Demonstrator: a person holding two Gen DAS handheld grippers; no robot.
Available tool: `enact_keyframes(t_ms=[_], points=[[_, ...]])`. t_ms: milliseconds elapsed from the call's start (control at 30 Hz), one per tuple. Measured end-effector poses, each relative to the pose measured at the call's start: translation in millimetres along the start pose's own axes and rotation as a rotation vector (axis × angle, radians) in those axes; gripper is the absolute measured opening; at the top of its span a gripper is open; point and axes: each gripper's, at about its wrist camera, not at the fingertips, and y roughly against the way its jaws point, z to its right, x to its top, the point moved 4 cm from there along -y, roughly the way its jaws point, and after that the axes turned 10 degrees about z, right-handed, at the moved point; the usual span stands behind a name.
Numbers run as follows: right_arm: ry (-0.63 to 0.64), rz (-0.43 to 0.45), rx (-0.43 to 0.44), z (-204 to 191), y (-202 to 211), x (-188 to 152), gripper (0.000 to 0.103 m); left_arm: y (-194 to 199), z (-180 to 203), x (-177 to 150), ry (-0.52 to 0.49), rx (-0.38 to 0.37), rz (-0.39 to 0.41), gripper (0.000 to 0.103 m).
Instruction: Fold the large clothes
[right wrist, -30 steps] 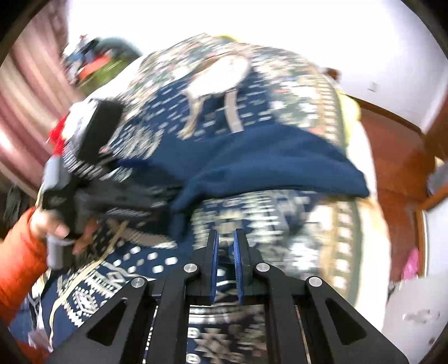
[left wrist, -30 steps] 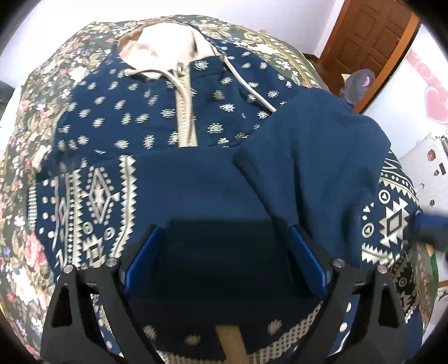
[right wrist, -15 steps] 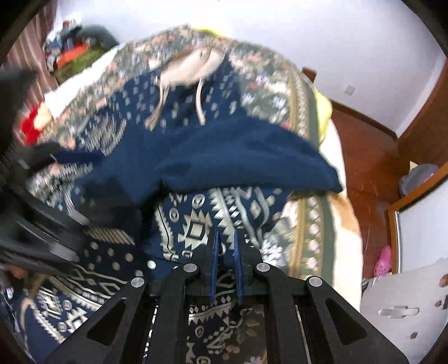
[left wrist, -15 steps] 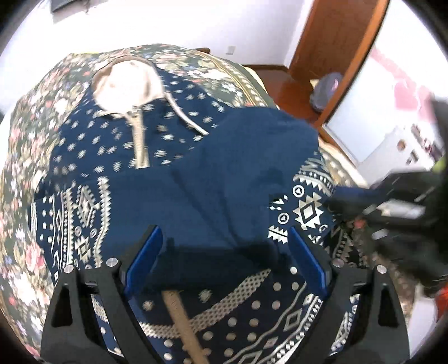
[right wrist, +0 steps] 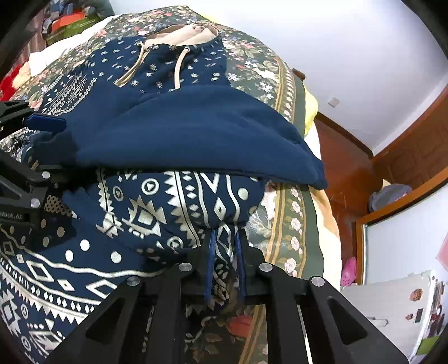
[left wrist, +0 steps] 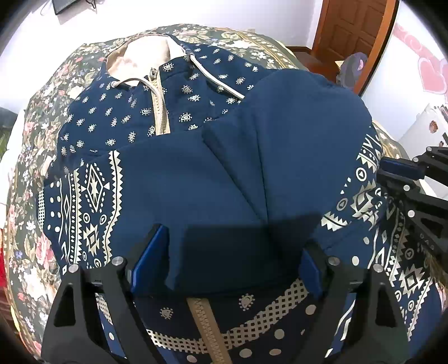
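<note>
A navy patterned zip hoodie (left wrist: 117, 123) with a beige hood lies on a floral bedspread (left wrist: 36, 92). Both plain navy sleeves (left wrist: 294, 134) are folded across its chest. My left gripper (left wrist: 226, 268) is open, its blue pads either side of the sleeve ends near the hem. My right gripper (right wrist: 224, 266) is shut on the patterned side edge of the hoodie (right wrist: 179, 201) at the bed's right side. It also shows at the right edge of the left wrist view (left wrist: 406, 170). The left gripper shows at the left of the right wrist view (right wrist: 42, 123).
The bed edge drops to a wooden floor (right wrist: 344, 168) on the right. A brown door (left wrist: 355, 36) and a bag (left wrist: 352, 67) stand beyond. A white panel (right wrist: 392, 305) leans by the bed. Clutter (right wrist: 70, 22) lies at the far left.
The right gripper has moved to the hoodie's right side edge and gripped the patterned fabric. The left gripper has swung back over the folded sleeves, still open.
</note>
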Motion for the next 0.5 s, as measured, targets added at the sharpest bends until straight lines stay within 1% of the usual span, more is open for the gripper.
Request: enact_keyframes(t_ms=[33,67,100,133,167,233,300,400,467,500], points=[[-0.011,0.004,-0.001,4.8,2.0,-1.6,0.026,0.9,-0.7,-0.5,-0.001,0.001,0.000,0.087],[-0.030,0.011,-0.014,11.8,5.6,-4.0,0.051,1.1,-1.8,-0.8,-0.004,0.002,-0.001,0.087],[-0.055,0.020,-0.026,20.0,9.8,-7.1,0.064,2.3,-2.6,-1.6,-0.006,0.006,-0.004,0.087],[-0.079,0.033,-0.016,25.6,12.0,-9.2,0.072,4.8,-5.2,-2.2,-0.001,0.011,-0.013,0.087],[-0.122,0.047,0.031,34.1,18.2,-12.0,0.072,7.9,-5.6,-1.4,0.006,0.003,-0.019,0.086],[-0.200,0.051,0.096,48.5,26.8,-16.8,0.072,19.8,-1.0,6.1,-0.002,-0.043,-0.023,0.083],[-0.256,0.061,0.103,61.4,33.1,-20.8,0.072,31.9,11.9,18.2,-0.043,-0.063,-0.008,0.083],[-0.301,0.079,0.105,74.5,37.7,-20.6,0.072,47.8,41.5,49.1,-0.129,-0.058,0.068,0.083],[-0.330,0.084,0.114,81.2,38.5,-19.2,0.072,46.2,64.6,70.4,-0.161,-0.085,0.093,0.083],[-0.343,0.085,0.123,84.3,39.4,-19.7,0.072,40.7,77.4,80.0,-0.170,-0.105,0.092,0.083]])
